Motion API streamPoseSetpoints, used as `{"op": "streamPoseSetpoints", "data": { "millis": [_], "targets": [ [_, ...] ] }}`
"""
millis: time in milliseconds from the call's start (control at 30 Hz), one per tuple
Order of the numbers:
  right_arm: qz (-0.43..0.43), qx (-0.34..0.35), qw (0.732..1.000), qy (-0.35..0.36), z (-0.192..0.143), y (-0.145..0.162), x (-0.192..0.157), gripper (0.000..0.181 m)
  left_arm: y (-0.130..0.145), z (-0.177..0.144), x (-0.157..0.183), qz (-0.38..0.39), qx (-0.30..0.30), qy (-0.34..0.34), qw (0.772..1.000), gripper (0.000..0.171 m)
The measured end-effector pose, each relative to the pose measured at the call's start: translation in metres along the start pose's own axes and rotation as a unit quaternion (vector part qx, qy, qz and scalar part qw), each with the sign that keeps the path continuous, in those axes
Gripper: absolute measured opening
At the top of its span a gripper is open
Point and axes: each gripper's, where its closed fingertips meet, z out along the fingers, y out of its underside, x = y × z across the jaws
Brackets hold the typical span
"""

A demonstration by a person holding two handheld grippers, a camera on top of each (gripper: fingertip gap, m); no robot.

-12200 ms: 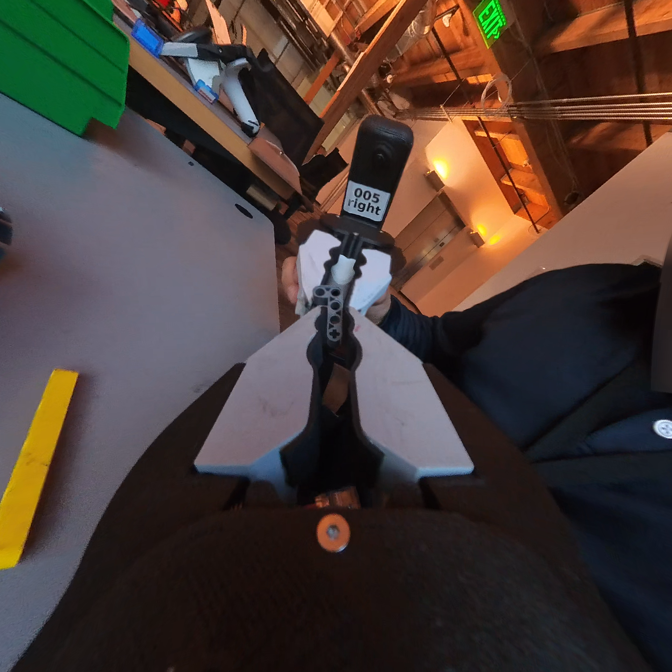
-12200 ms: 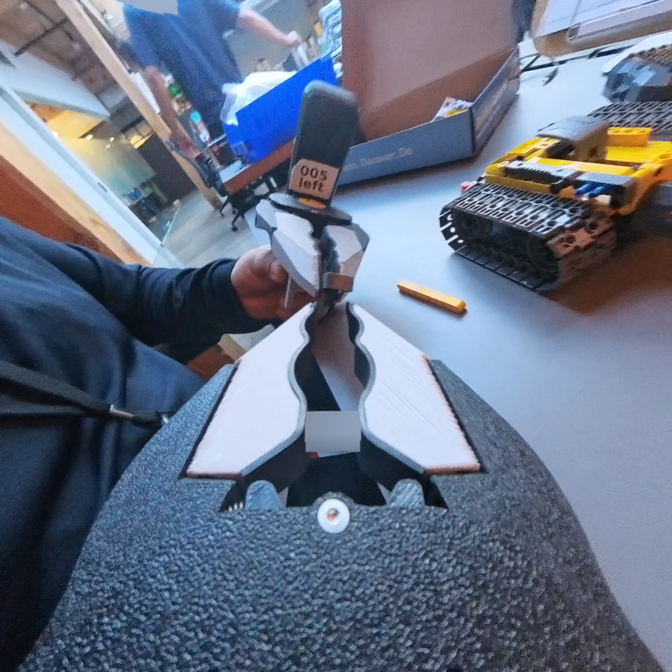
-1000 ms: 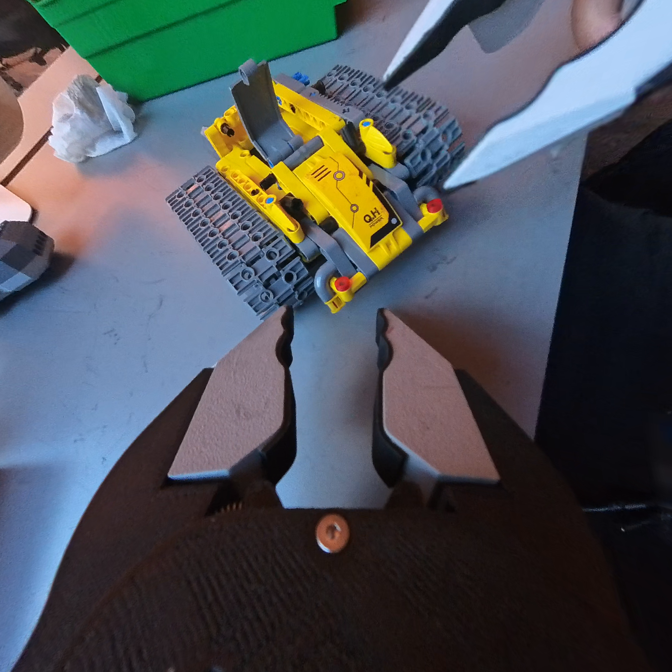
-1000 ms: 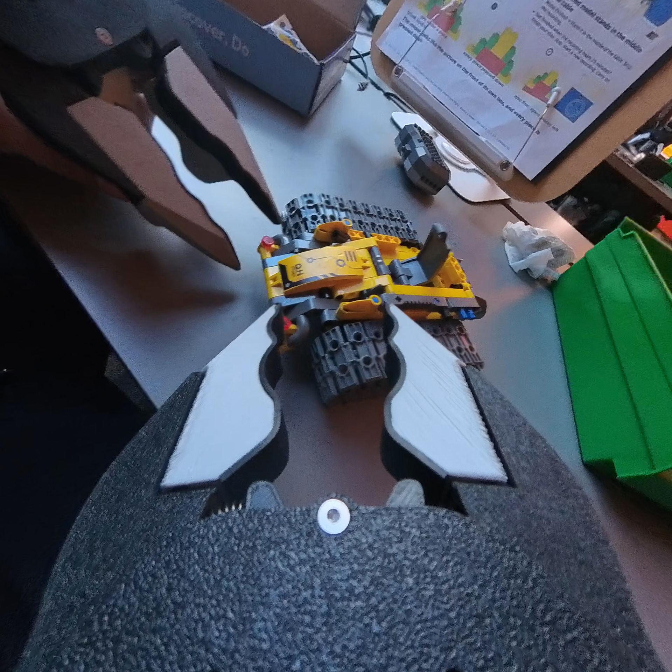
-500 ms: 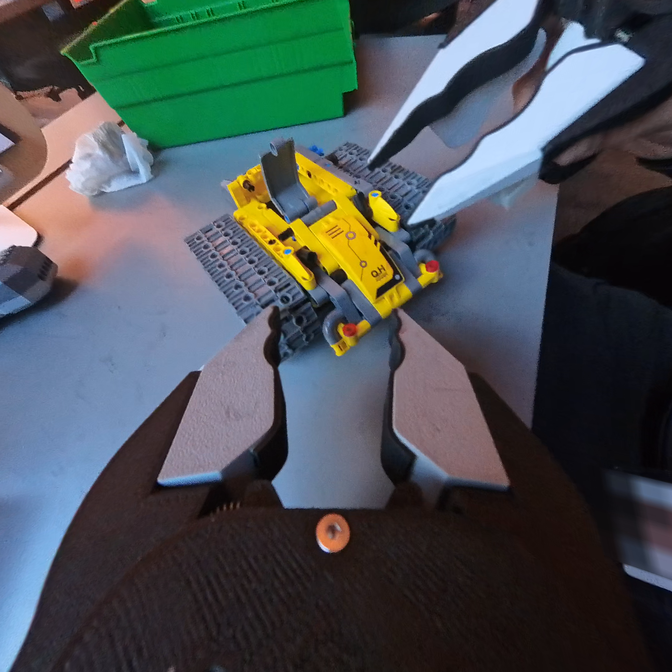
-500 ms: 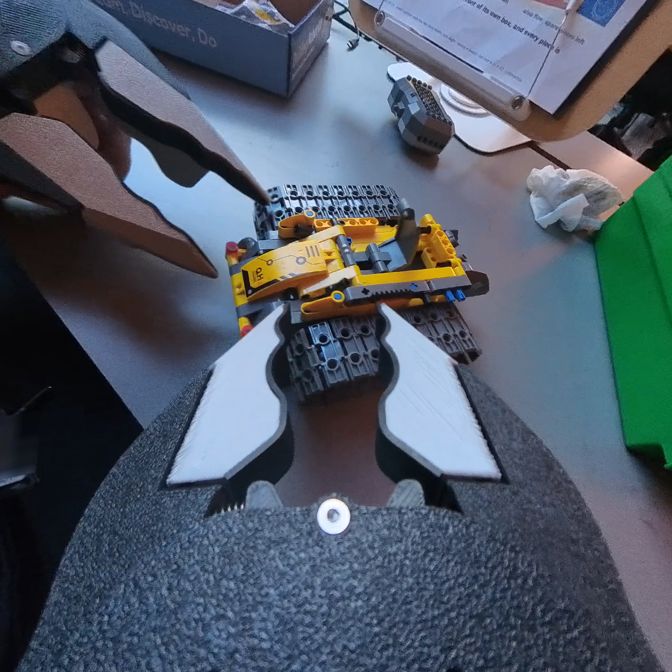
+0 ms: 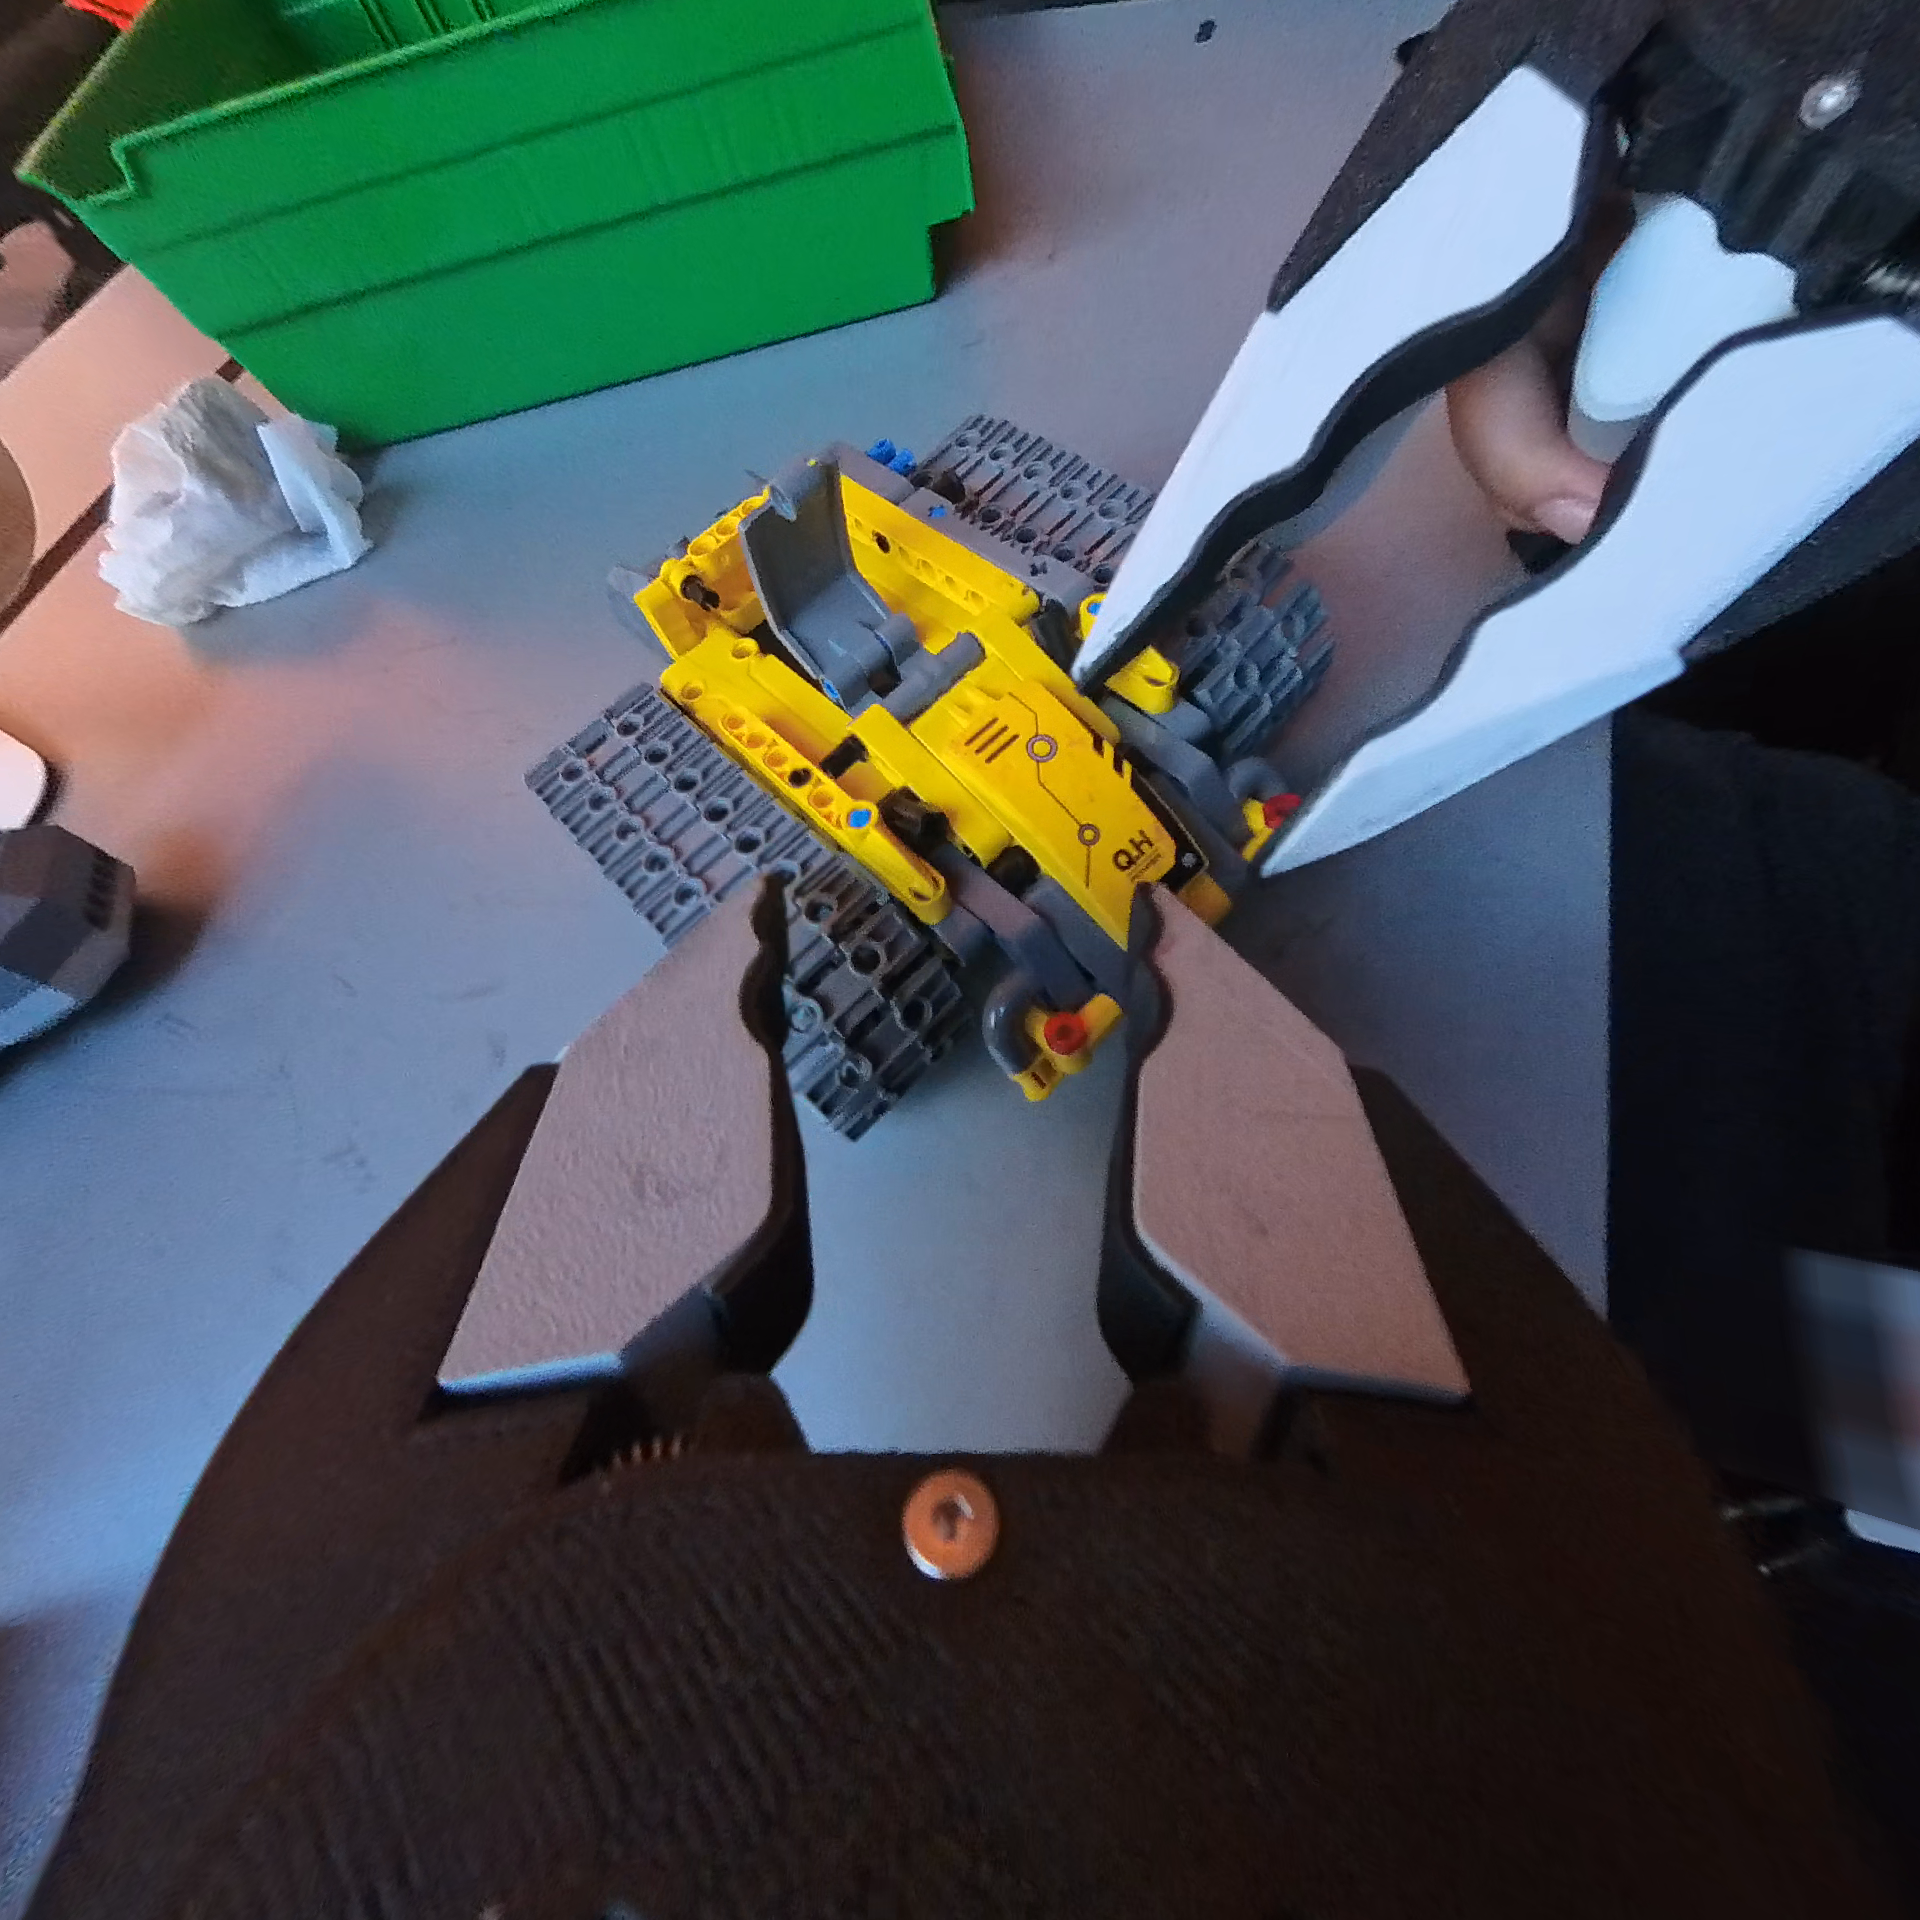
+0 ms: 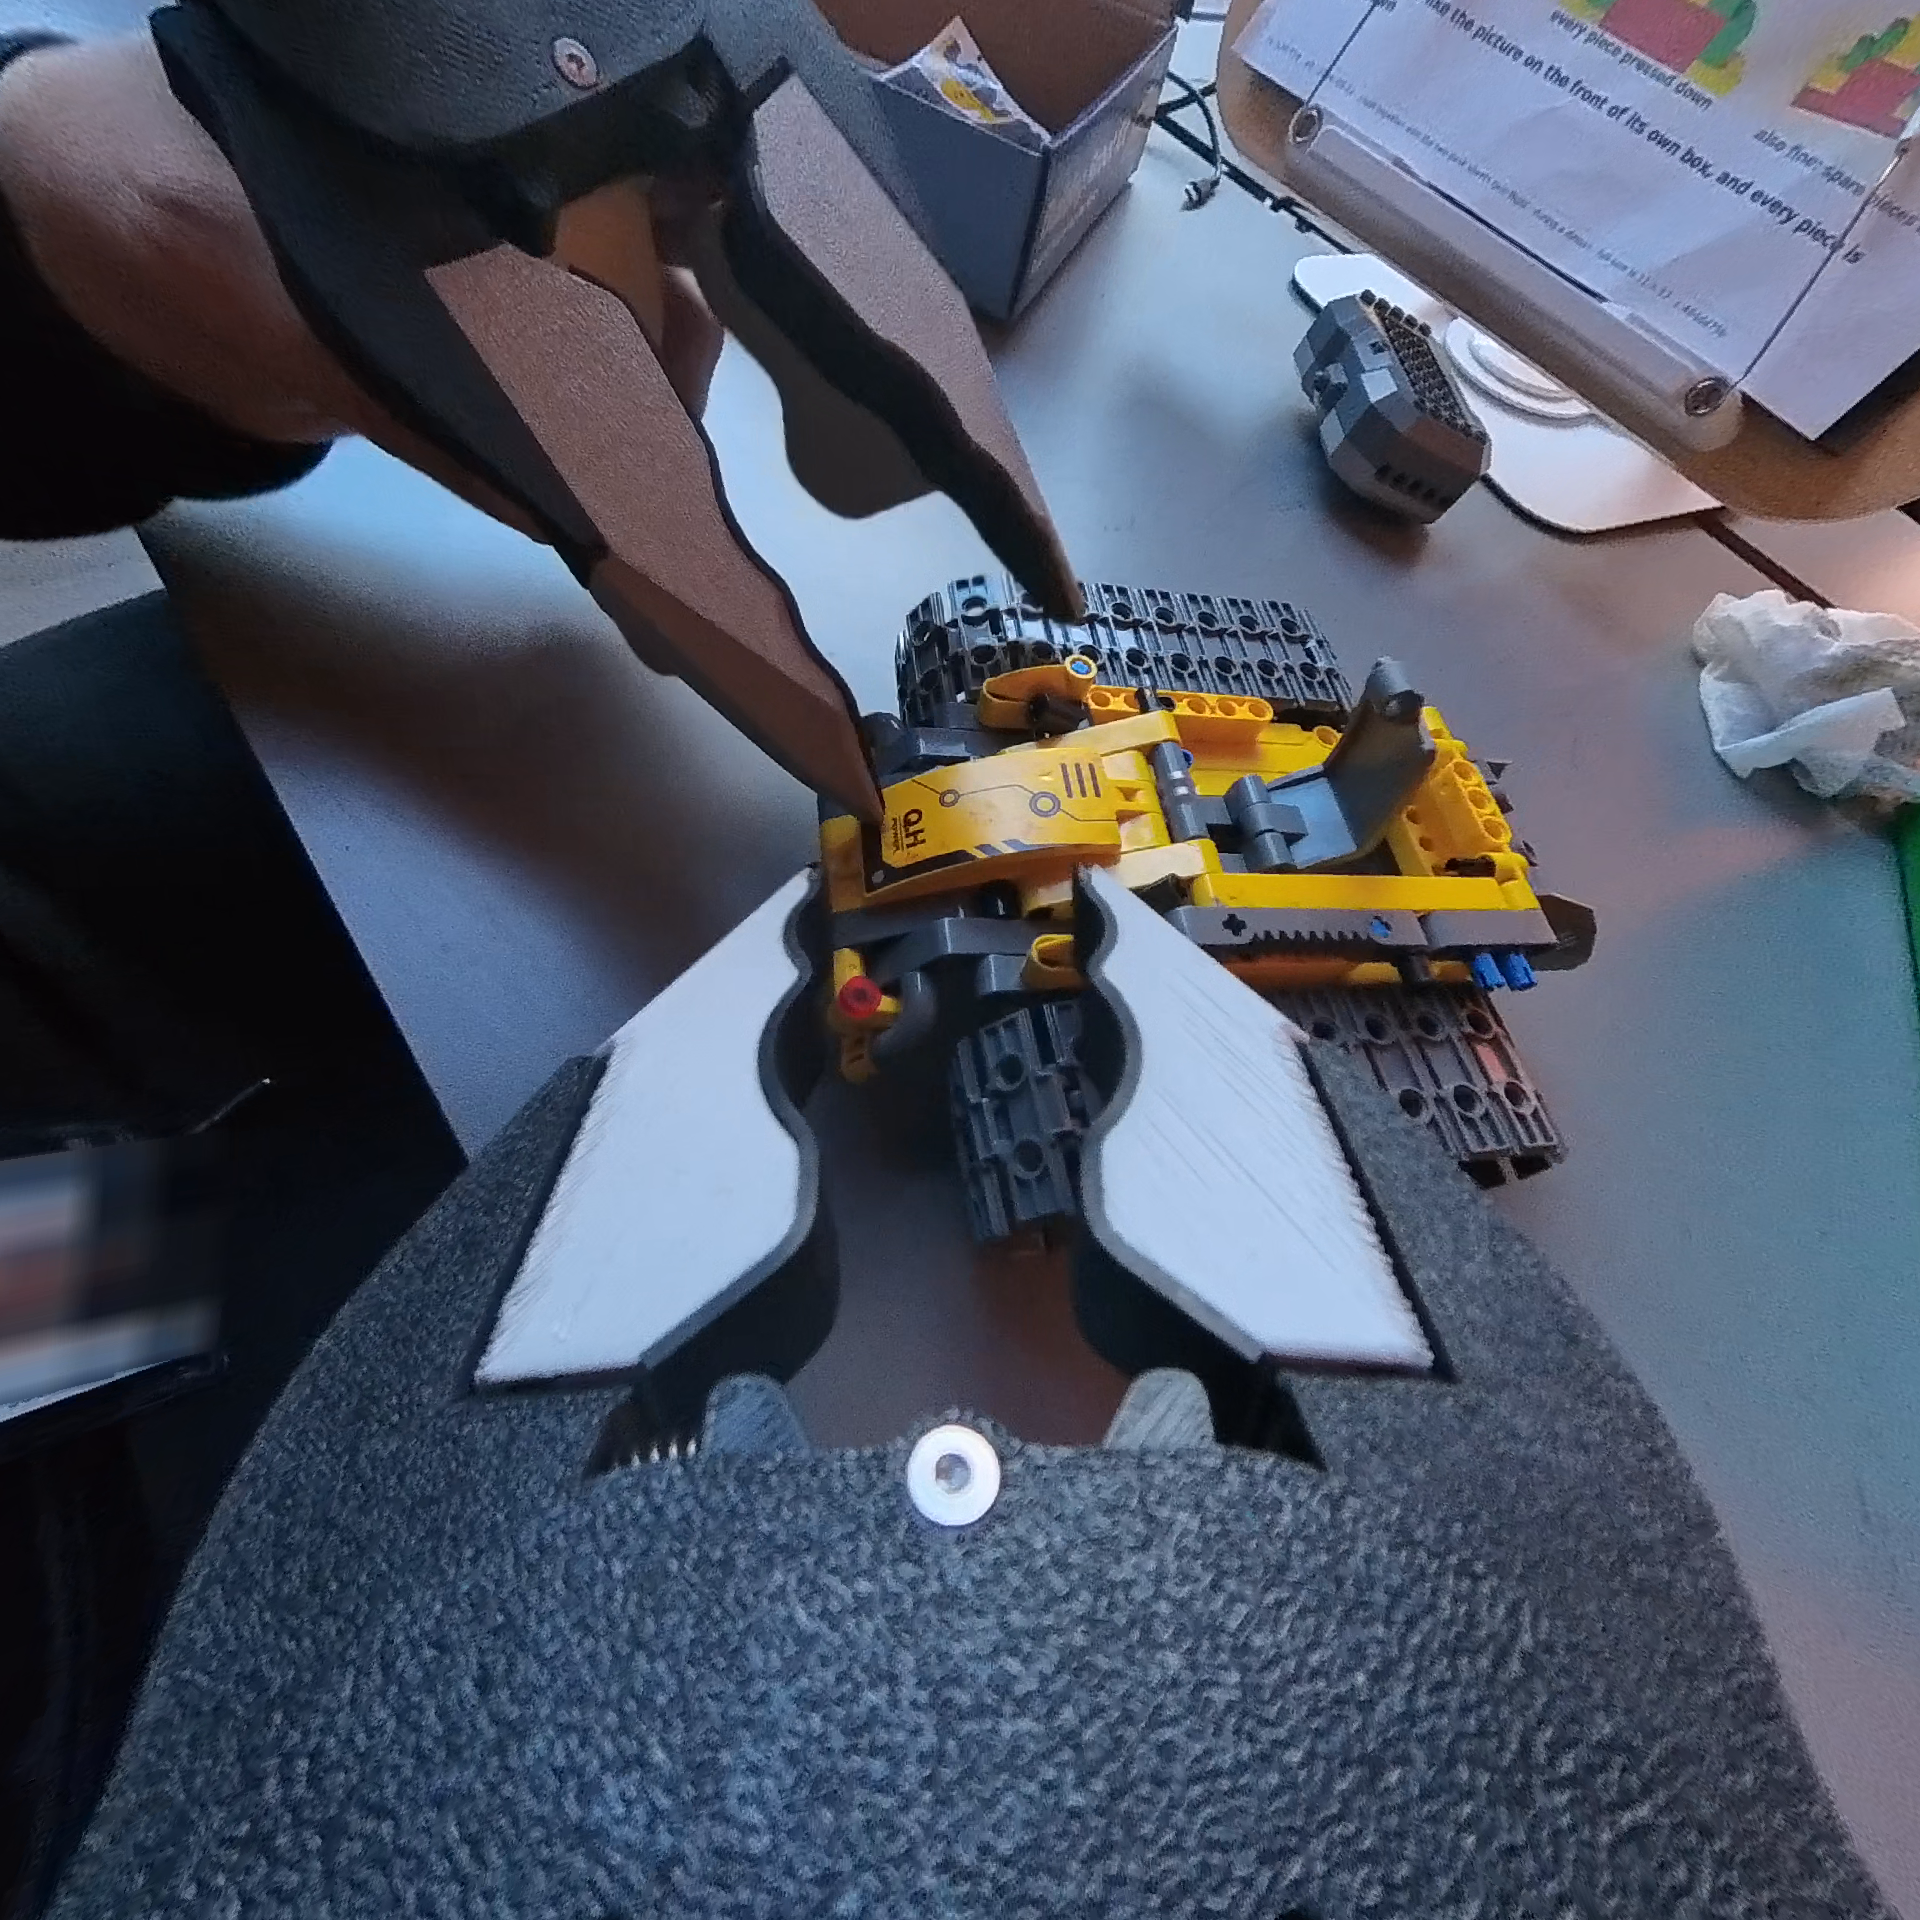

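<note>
A yellow brick-built tracked vehicle (image 7: 935,748) with grey tracks stands on the grey table (image 7: 312,1039) near its edge. My left gripper (image 7: 956,899) is open and empty. Its fingers straddle the vehicle's front end, one tip over the left track and one at the front of the yellow hood. My right gripper (image 8: 943,883) is open and empty, its white fingers straddling the front of the near track and the red-studded corner. Each gripper shows in the other's view: the right (image 7: 1174,769) and the left (image 8: 966,722), tips close on the vehicle (image 8: 1143,821).
A green bin (image 7: 520,208) stands behind the vehicle. A crumpled white tissue (image 7: 218,509) and a grey brick block (image 8: 1392,416) lie nearby. A blue cardboard box (image 8: 1039,177) and a printed sheet on a stand (image 8: 1558,156) stand at the back. The table edge and a person's dark clothing are close.
Both grippers have come down closer onto the vehicle's front end. Twelve seconds ago they met over a small grey beam away from the table; now both are open and empty.
</note>
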Motion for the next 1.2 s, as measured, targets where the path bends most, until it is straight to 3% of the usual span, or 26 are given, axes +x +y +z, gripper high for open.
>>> {"op": "streamPoseSetpoints", "data": {
  "millis": [200,300,467,533,567,667,700,833,1000,1200],
  "targets": [
    [0.002,0.01,1.0,0.018,-0.001,-0.001,0.012,0.042,0.0,0.003,-0.003,-0.014,0.002,0.014,1.0,0.069],
    [0.035,0.023,0.998,0.045,-0.007,0.0,0.029,0.021,0.002,0.006,0.003,-0.031,0.016,0.027,0.999,0.07],
    [0.084,0.022,0.995,0.045,-0.019,0.008,0.048,0.0,0.0,0.012,0.027,0.038,-0.005,0.01,0.999,0.069],
    [0.095,0.021,0.993,0.072,-0.025,0.011,0.061,0.008,-0.004,0.013,0.043,0.051,-0.012,0.026,0.998,0.072],
    [0.101,0.018,0.991,0.091,-0.028,0.015,0.069,0.024,-0.006,0.012,0.051,0.053,-0.011,0.041,0.998,0.07],
    [0.129,0.035,0.988,0.081,-0.036,0.017,0.069,0.029,-0.015,0.003,0.057,0.049,0.005,0.058,0.997,0.037],
    [0.132,0.043,0.987,0.076,-0.038,0.017,0.067,0.029,-0.019,0.0,0.05,0.045,0.015,0.042,0.998,0.038],
    [0.086,0.046,0.994,0.05,-0.039,0.012,0.061,0.033,-0.02,-0.004,0.007,-0.002,0.001,-0.016,1.0,0.05],
    [-0.024,0.041,0.999,0.013,-0.023,-0.016,0.071,0.032,-0.036,0.015,-0.02,-0.037,0.009,0.004,0.999,0.052],
    [-0.117,-0.059,0.987,-0.095,0.015,-0.005,0.067,0.03,-0.034,0.053,-0.038,-0.006,-0.025,0.017,1.0,0.054]
  ]
}}
